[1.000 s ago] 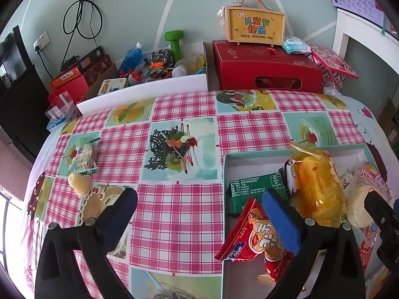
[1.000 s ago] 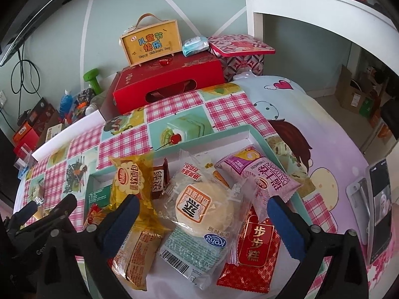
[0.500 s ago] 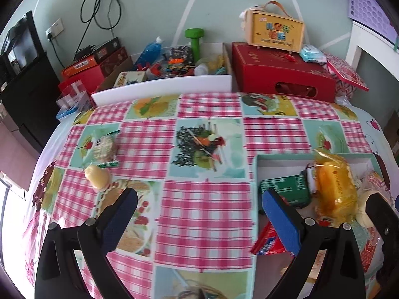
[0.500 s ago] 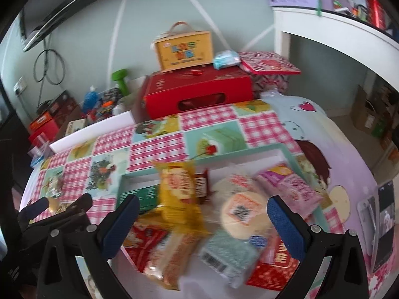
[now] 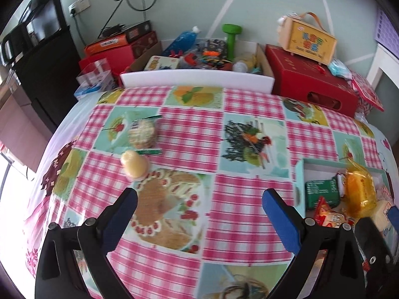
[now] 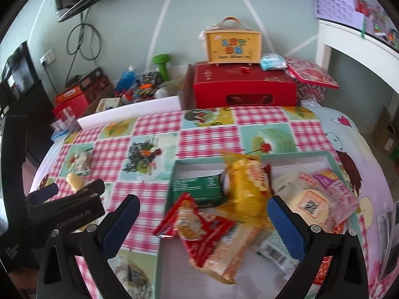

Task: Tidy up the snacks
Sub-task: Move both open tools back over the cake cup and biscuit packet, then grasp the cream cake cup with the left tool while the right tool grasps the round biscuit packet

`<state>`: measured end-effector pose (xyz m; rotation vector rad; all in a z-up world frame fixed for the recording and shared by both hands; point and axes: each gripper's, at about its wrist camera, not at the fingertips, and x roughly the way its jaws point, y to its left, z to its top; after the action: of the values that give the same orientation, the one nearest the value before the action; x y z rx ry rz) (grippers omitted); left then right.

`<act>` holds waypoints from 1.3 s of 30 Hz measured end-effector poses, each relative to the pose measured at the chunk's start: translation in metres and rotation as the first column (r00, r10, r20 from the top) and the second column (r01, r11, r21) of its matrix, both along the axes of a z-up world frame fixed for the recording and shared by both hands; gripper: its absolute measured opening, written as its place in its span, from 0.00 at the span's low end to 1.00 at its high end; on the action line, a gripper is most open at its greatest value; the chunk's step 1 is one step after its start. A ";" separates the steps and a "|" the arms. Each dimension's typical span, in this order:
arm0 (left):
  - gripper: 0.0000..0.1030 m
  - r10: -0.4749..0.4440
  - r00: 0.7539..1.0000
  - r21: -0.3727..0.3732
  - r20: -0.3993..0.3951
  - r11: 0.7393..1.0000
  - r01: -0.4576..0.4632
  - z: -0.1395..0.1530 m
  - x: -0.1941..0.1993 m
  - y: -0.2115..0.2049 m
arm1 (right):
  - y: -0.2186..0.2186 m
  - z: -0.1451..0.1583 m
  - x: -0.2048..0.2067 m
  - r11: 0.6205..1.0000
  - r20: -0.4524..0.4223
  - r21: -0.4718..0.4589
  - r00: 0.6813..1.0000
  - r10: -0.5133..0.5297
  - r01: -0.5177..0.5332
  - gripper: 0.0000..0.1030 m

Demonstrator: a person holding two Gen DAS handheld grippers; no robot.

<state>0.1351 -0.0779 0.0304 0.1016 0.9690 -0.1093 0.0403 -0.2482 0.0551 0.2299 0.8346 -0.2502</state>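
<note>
We've got the left gripper (image 5: 199,205) spread wide and empty over the pink checked tablecloth (image 5: 189,134), right gripper (image 6: 203,211) likewise gaping above the shallow teal cardboard tray (image 6: 172,174) of snack packets (yellow one (image 6: 245,182) on top). Two strays, a pale yellow jelly cup (image 5: 134,165) and a clear-wrapped biscuit (image 5: 143,134), sit far left.

- Tabletop (image 5: 237,206): pink checked cloth;
- teal snack tray (image 6: 172,186) at right;
- rice-cracker packet (image 5: 142,134) and yellow snack (image 5: 133,164) at left, just apart
</note>
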 end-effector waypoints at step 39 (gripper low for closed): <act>0.81 0.054 0.983 -0.049 -0.176 0.997 -0.064 -0.077 0.090 0.104 | 0.107 -0.082 0.115 0.978 -0.168 0.078 0.964 0.206 -0.196 1.00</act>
<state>0.2248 0.0262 -0.0462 0.0131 1.1427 -0.0913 0.1552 -0.1413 -0.0269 0.1796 1.0345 -0.0543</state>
